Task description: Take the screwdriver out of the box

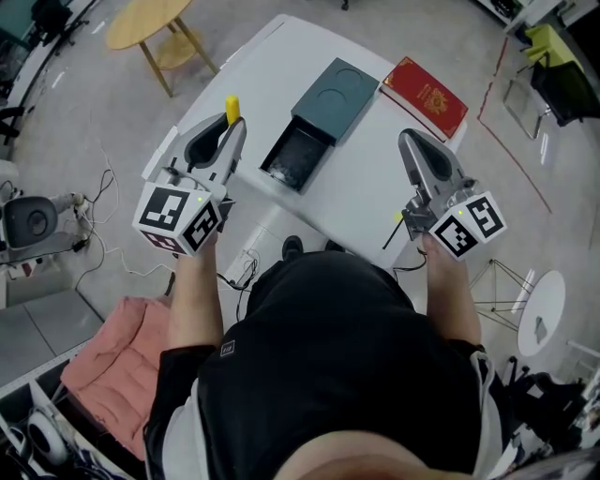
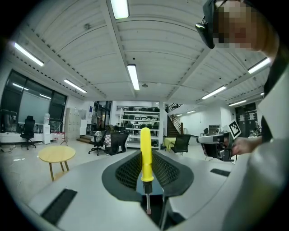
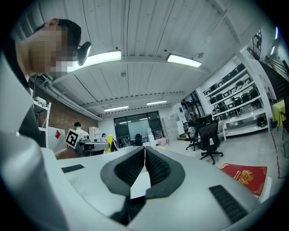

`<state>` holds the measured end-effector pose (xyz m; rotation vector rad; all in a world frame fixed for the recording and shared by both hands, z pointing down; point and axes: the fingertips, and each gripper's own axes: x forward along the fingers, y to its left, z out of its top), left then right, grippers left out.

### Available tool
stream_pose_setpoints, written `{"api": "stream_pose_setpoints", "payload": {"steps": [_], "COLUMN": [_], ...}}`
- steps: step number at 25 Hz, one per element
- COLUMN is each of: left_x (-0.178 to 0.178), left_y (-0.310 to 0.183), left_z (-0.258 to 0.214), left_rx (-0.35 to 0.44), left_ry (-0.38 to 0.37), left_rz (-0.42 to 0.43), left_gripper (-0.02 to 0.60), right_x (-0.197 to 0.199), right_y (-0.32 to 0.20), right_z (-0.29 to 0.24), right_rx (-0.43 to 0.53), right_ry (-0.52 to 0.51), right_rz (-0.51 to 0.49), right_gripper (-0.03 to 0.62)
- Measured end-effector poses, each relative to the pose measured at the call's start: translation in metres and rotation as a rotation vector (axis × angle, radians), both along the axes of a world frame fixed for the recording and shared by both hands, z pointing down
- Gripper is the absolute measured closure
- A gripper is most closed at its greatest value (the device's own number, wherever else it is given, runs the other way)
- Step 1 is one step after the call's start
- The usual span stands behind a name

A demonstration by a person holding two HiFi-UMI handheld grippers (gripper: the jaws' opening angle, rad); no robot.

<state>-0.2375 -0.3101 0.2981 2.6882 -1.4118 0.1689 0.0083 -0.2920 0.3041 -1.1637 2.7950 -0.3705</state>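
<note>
White worktop (image 1: 375, 187), centre frame: open box (image 1: 298, 157). Upper left, left claw (image 1: 232, 133) pinches the yellow screwdriver (image 1: 232, 107) upright, clear of the box. Right claw (image 1: 410, 142), centre right, pressed together, empty.

Plenty of room on the white table (image 1: 375, 187): only the open box (image 1: 314, 127) in the middle and a red booklet (image 1: 425, 96) at the far right corner get in the way. Bare top either side of the box. The round wooden table (image 1: 145, 21) stands well off left.

I log on the white bench (image 1: 367, 192): one dark box (image 1: 330, 97), drawer slid open; one red booklet (image 1: 424, 97) just beside it.
</note>
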Motion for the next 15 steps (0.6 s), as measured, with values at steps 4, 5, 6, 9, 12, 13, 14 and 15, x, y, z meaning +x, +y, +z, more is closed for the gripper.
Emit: {"api": "stream_pose_setpoints", "payload": {"steps": [4, 5, 6, 9, 12, 13, 14, 15], "left_x": [-0.009, -0.01, -0.011, -0.01, -0.009, -0.01, -0.011, -0.012], "left_y": [0.002, 0.003, 0.003, 0.006, 0.008, 0.009, 0.01, 0.011], "left_z": [-0.004, -0.005, -0.006, -0.008, -0.002, 0.0, 0.003, 0.005], "left_rx": [0.023, 0.028, 0.033, 0.045, 0.046, 0.042, 0.038, 0.035], "left_ry": [0.016, 0.02, 0.025, 0.037, 0.042, 0.044, 0.045, 0.045], "left_rz": [-0.026, -0.032, -0.037, -0.045, -0.054, -0.058, -0.063, -0.068], "left_gripper": [0.505, 0.505, 0.505, 0.505, 0.505, 0.505, 0.505, 0.505], "right_x": [-0.007, -0.008, -0.009, -0.011, -0.012, -0.012, -0.012, -0.011], "right_y": [0.001, 0.001, 0.001, 0.001, 0.001, 0.001, 0.001, 0.001], "right_z": [0.001, 0.001, 0.001, 0.001, 0.003, 0.003, 0.003, 0.004], "right_rx": [0.004, 0.006, 0.006, 0.007, 0.008, 0.009, 0.011, 0.013], "right_ry": [0.01, 0.012, 0.013, 0.017, 0.023, 0.026, 0.029, 0.032], "right_rz": [-0.013, -0.016, -0.018, -0.027, -0.033, -0.034, -0.034, -0.033], "right_gripper": [0.563, 0.563, 0.563, 0.563, 0.563, 0.563, 0.563, 0.563]}}
